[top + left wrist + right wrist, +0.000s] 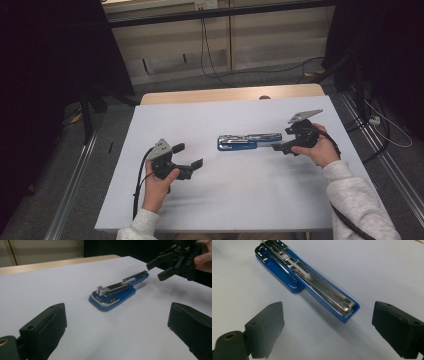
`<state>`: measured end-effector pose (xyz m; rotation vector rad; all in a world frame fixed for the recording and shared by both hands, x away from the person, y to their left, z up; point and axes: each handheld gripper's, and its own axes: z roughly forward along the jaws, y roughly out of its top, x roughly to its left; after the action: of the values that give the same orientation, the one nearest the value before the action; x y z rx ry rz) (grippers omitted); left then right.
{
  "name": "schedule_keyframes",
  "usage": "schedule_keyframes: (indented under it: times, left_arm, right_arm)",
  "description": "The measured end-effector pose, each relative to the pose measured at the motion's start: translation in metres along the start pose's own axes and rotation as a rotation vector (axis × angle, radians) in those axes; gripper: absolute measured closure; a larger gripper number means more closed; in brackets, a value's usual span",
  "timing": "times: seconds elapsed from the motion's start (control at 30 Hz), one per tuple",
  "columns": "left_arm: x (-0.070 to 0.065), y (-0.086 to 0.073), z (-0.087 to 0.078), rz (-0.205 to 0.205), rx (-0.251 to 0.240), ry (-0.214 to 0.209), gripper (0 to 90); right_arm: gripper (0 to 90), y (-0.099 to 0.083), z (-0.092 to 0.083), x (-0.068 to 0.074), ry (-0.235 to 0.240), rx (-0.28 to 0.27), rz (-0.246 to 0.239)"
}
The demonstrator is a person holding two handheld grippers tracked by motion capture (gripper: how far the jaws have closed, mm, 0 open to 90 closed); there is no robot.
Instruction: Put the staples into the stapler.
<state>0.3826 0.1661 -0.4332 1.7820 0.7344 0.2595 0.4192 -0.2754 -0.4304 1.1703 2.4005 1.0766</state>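
Blue stapler [248,141] lies flat mid-worktop [235,200], metal top up. Right tool [280,143] sits just beside its end, jaws wide open, gripping nothing. Left tool [189,156] is well apart, also wide open and empty.

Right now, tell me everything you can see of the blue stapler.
The blue stapler lies flat near the middle of the white table, long axis running left to right. It has a glossy blue body with shiny metal parts on top, and its metal channel lies exposed. Nothing touches it. The right gripper hangs open just off its narrow end; the left gripper, also open, sits farther off.
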Motion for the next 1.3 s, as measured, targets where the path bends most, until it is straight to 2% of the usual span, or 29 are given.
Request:
schedule_keyframes:
  times: [0.07,0.1,0.27,0.3,0.4,0.47,0.5,0.63,0.7,0.87,0.97,1.0,1.03,1.07,1.1,1.13,1.17,1.2,1.23,1.3]
  left_arm:
    - [0.000,0.000,0.005,-0.008,0.010,0.006,2.3]
    - [0.000,0.002,0.010,0.005,0.040,0.030,2.4]
    - [0.000,0.004,0.021,0.018,0.065,0.034,2.4]
    - [0.000,0.004,0.026,0.026,0.074,0.049,2.6]
    - [0.002,0.004,0.033,0.006,0.093,0.048,2.6]
    - [0.002,0.007,0.038,-0.018,0.090,0.050,2.6]
    - [0.002,0.008,0.040,-0.013,0.092,0.046,2.9]
    - [0.001,0.010,0.045,-0.020,0.090,0.039,3.5]
    - [0.001,0.011,0.051,-0.017,0.115,0.045,4.8]
    - [0.005,0.011,0.056,-0.027,0.122,0.054,10.0]
    - [0.008,0.011,0.059,-0.025,0.140,0.065,14.4]
    - [0.008,0.011,0.059,-0.025,0.140,0.065,18.4]
    - [0.009,0.010,0.060,-0.020,0.147,0.080,22.0]
    - [0.009,0.010,0.060,-0.020,0.147,0.080,23.3]
    - [0.010,0.010,0.062,-0.026,0.149,0.083,26.6]
    - [0.011,0.009,0.062,-0.021,0.156,0.088,26.6]
    - [0.013,0.009,0.063,-0.021,0.169,0.109,34.9]
    - [0.013,0.009,0.063,-0.021,0.169,0.109,37.2]
    - [0.015,0.008,0.065,-0.039,0.165,0.107,41.2]
    - [0.015,0.007,0.066,-0.038,0.172,0.113,50.4]
  right_arm:
    - [13.4,-0.002,-0.002,-0.001,-0.015,-0.004,0.002]
    - [13.4,-0.004,-0.004,-0.003,-0.023,-0.007,0.024]
    - [14.5,-0.008,-0.006,-0.005,-0.039,-0.001,0.036]
    - [16.2,-0.011,-0.008,-0.005,-0.042,0.003,0.042]
    - [19.1,-0.013,-0.009,-0.006,-0.049,0.004,0.047]
    - [23.6,-0.016,-0.010,-0.006,-0.060,0.011,0.060]
    - [24.8,-0.017,-0.011,-0.007,-0.072,0.016,0.054]
    - [34.8,-0.020,-0.013,-0.009,-0.100,0.012,0.084]
    - [41.1,-0.021,-0.011,-0.009,-0.115,0.015,0.075]
    - [55.6,-0.024,-0.004,-0.008,-0.117,0.060,0.051]
    - [64.4,-0.024,-0.003,-0.007,-0.128,0.062,0.044]
    - [64.4,-0.024,-0.003,-0.007,-0.128,0.062,0.044]
    - [69.5,-0.023,-0.003,-0.007,-0.128,0.050,0.044]
    - [69.5,-0.023,-0.003,-0.007,-0.128,0.050,0.044]
    - [75.6,-0.021,-0.002,-0.006,-0.123,0.041,0.045]
    - [75.6,-0.021,-0.002,-0.006,-0.123,0.041,0.045]
    - [79.8,-0.021,0.001,-0.005,-0.129,0.047,0.045]
    - [81.6,-0.021,0.002,-0.005,-0.128,0.049,0.046]
    - [83.4,-0.021,0.005,-0.005,-0.129,0.058,0.048]
    - [85.1,-0.021,0.006,-0.005,-0.128,0.061,0.040]
